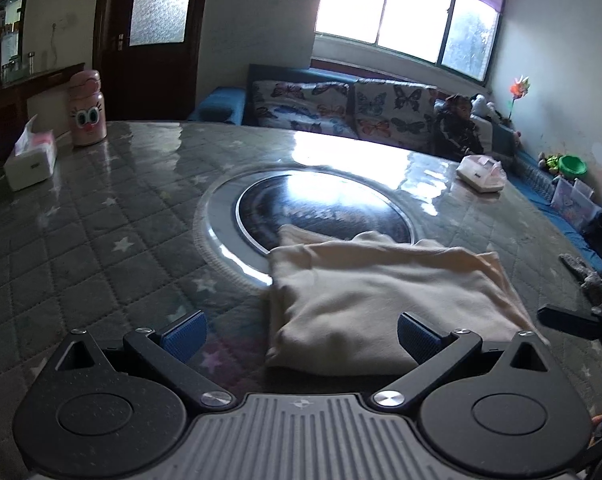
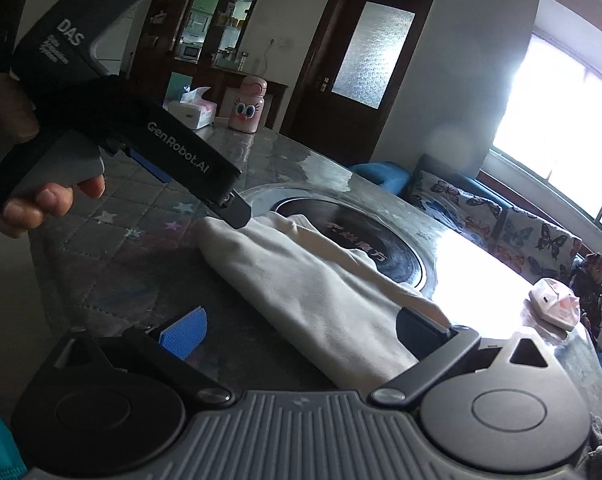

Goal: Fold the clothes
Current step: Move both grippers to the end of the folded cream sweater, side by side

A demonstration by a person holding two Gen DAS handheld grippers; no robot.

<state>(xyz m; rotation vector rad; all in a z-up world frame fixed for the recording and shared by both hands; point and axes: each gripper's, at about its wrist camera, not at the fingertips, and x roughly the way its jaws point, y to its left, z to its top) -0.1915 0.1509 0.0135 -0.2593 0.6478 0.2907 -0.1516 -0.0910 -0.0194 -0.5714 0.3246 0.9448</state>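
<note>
The left tongs (image 1: 299, 336) hang released just above the tabletop (image 1: 101, 248), their blue-padded fingers (image 1: 185, 334) spread wide apart and gripping nothing. Between and just beyond those fingers lies the cream garment (image 1: 381, 292), folded into a thick rectangular bundle near the tabletop's near edge, its far end lying over the rim of the round glass insert (image 1: 325, 204) sunk in the middle of the tabletop.

In the right wrist view, the right tongs (image 2: 301, 334) are also released, one blue pad (image 2: 185, 332) over the bare quilted star-print cover and the other finger at the cream garment's (image 2: 321, 296) near edge; whether that finger touches the cloth cannot be told. Beyond, the left tongs (image 2: 237, 216) come in from the left, held by the person's hand (image 2: 33, 200), the finger tip at the garment's far left corner.

Farther back, toward the tabletop's far left corner, a white tissue box (image 1: 31, 160) stands just beside a pink cartoon-faced bottle (image 1: 87, 110). Near the far right edge lies a pink-and-white tissue pack (image 1: 483, 172). Past the tabletop, a sofa with a butterfly-print cover (image 1: 341, 108) sits under a bright window (image 1: 409, 12), and a dark wooden door (image 1: 149, 36) stands to the left.
</note>
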